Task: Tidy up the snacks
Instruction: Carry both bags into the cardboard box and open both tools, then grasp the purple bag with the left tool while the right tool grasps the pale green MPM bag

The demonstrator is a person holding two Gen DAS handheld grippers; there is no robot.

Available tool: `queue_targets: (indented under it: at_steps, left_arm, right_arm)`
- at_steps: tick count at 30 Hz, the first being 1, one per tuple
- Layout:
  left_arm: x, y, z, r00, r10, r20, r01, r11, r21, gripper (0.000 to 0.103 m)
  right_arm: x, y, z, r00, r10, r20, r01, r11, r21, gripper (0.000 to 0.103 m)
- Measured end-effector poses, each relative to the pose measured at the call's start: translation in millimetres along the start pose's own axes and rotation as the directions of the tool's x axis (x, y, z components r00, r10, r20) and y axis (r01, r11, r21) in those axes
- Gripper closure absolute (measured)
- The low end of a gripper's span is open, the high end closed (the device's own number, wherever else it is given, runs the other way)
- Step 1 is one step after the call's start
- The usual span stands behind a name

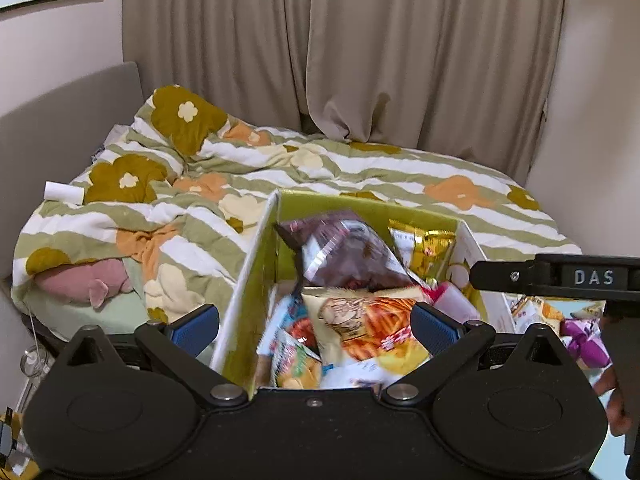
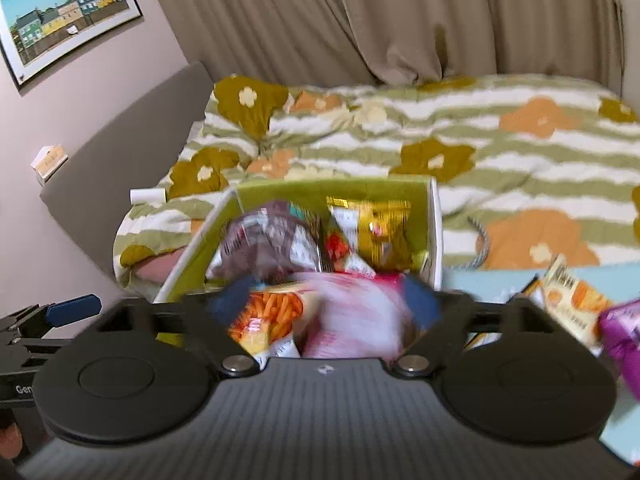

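A box [image 1: 244,280] with white outside and green inside stands in front of the bed and holds several snack bags: a dark brown bag [image 1: 352,256], a gold bag [image 1: 424,248], an orange-and-yellow bag [image 1: 364,324]. My left gripper [image 1: 316,326] is open and empty above the box's near end, straddling its left wall. My right gripper [image 2: 324,304] hangs over the box [image 2: 434,232] with its jaws wide apart. A pink-and-white bag [image 2: 356,316] lies blurred between them; I cannot tell if it is touched. The right gripper's body [image 1: 560,276] shows at the right in the left wrist view.
A bed with a flowered quilt [image 1: 360,168] lies behind the box, curtains [image 1: 360,40] beyond. To the right, on a light blue surface [image 2: 480,284], lie an orange snack bag [image 2: 572,300] and a purple bag [image 2: 624,332]. A pink plush toy [image 1: 84,280] rests at the bed's left.
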State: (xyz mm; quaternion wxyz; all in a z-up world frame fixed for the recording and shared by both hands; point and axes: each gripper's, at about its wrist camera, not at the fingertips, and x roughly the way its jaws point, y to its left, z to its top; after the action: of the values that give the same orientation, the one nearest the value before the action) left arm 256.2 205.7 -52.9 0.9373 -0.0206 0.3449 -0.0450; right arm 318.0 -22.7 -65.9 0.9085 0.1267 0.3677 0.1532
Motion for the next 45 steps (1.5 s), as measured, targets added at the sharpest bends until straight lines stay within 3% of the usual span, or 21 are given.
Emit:
queue_targets:
  at_steps: [11, 20, 29, 35, 45]
  left_arm:
    - [-6.1, 0.0, -5.3, 1.000, 0.012, -0.003, -0.012, 1.000, -0.003, 0.000]
    - [-26.3, -0.5, -2.9, 1.000, 0.000, 0.029, 0.000, 1.000, 0.028, 0.000]
    - [-43.6, -13.4, -8.2, 0.992, -0.113, 0.054, 0.109, 0.991, 0.082, 0.000]
    - [-49.0, -38.0, -13.5, 0.979, -0.197, 0.048, 0.190, 0.975, 0.117, 0.000]
    - [-41.3, -120.8, -16.4, 0.973, -0.228, 0.027, 0.221, 0.962, 0.159, 0.000]
  right_arm:
    - [-15.4, 2.1, -11.9, 0.997, 0.007, 0.082, -0.003, 0.999, -0.054, 0.000]
    - [-49.3, 15.2, -15.9, 0.989, -0.044, 0.140, 0.056, 0.995, -0.083, 0.000]
    - [-88.3, 19.0, -31.5, 0.977, -0.148, 0.157, 0.152, 0.988, -0.019, 0.000]
    - [-119.8, -2.2, -45.4, 0.962, -0.210, 0.177, 0.208, 0.978, 0.032, 0.000]
    - [-163.2, -81.7, -46.6, 0.935, -0.286, 0.210, 0.269, 0.958, 0.103, 0.000]
